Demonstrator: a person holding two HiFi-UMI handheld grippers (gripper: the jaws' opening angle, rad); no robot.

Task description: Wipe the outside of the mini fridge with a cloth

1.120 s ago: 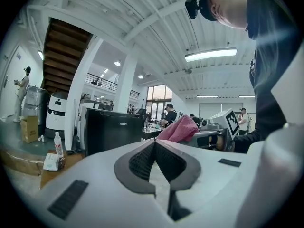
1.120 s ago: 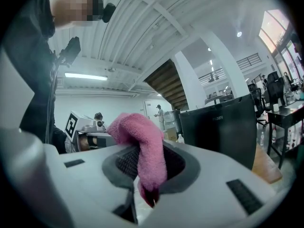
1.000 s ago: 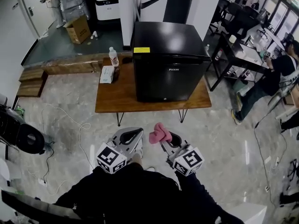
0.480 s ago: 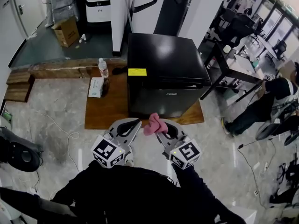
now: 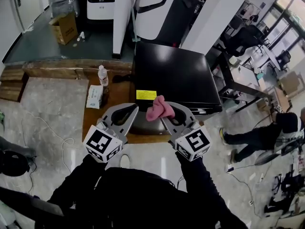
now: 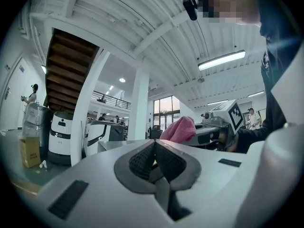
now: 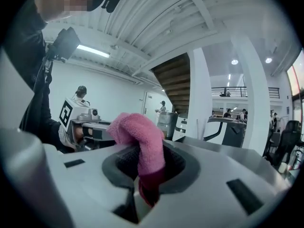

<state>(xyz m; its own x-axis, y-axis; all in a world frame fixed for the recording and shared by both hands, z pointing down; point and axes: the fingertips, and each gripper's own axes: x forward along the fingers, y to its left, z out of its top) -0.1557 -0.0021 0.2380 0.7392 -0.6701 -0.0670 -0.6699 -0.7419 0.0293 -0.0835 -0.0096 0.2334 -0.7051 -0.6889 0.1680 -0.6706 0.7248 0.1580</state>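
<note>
Pink, soft and probably light, the limp cloth [image 5: 159, 109] sits pinched by one fold in the right hand-held gripper [image 7: 142, 177], over the mini fridge [image 5: 176, 75] at the desk's [image 5: 118, 93] right end. The left hand-held gripper [image 6: 154, 163] is closed and empty.

Head view: the mini fridge [image 5: 176, 75] shows mainly its top. Its front face is mostly hidden behind the cloth [image 5: 158, 109], the left gripper [image 5: 129, 110] and the right gripper [image 5: 172, 111]. Print on its yellow label [image 5: 146, 95] is too small to read. The table [image 5: 91, 123] is largely covered. Right gripper view: the cloth's lower end disappears between the clamped jaws.
</note>
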